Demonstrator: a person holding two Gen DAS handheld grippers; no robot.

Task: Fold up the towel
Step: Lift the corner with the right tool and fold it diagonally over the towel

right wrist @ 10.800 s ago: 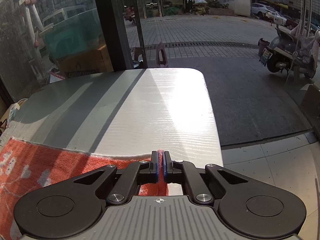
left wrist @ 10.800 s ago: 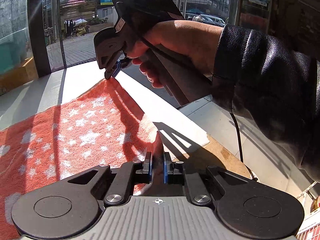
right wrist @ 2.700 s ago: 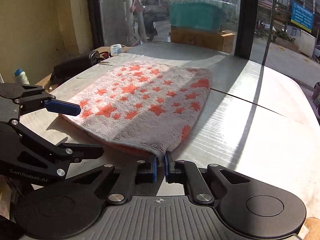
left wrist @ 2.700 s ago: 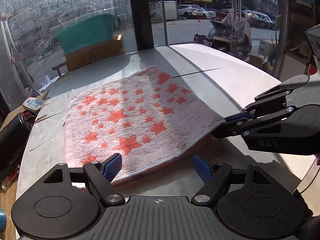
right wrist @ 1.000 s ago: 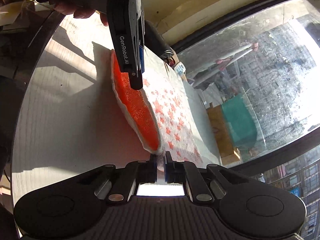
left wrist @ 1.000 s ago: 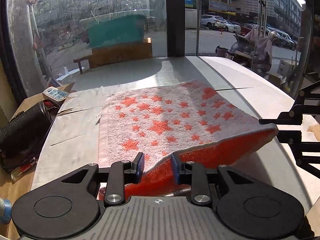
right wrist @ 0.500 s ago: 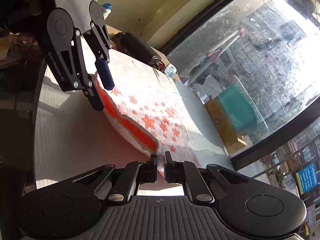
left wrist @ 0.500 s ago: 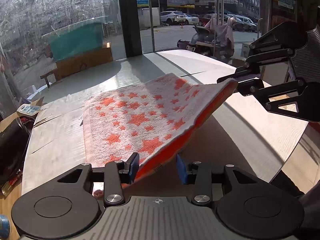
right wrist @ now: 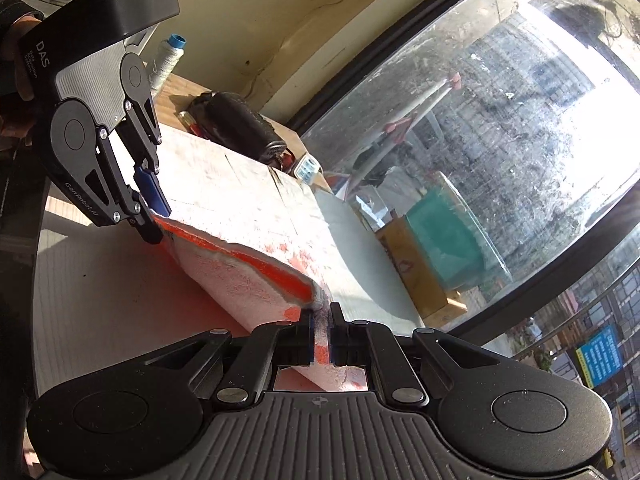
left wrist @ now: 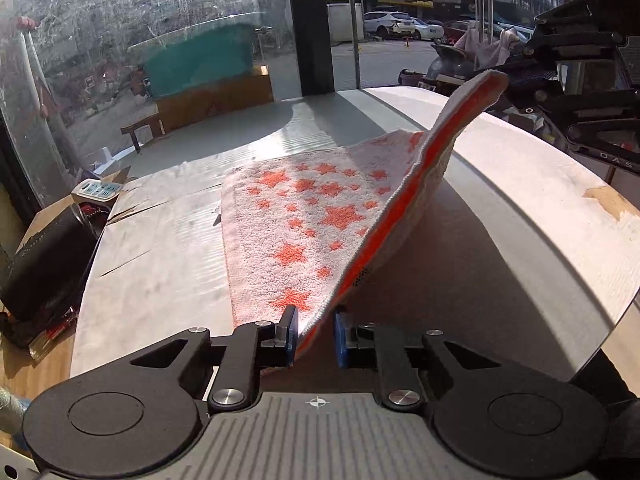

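Now both claws on towel [left wrist: 312, 216] corners: right claw [right wrist: 320, 344] pinching, left claw [left wrist: 314, 334] closing.

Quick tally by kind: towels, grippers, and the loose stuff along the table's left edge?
Star-patterned orange-and-white terry towel: 1
Black two-finger grippers, left and right: 2
White power strip: 1
Black cylindrical pouch: 1
Blue-capped thread spool: 1
Total: 6
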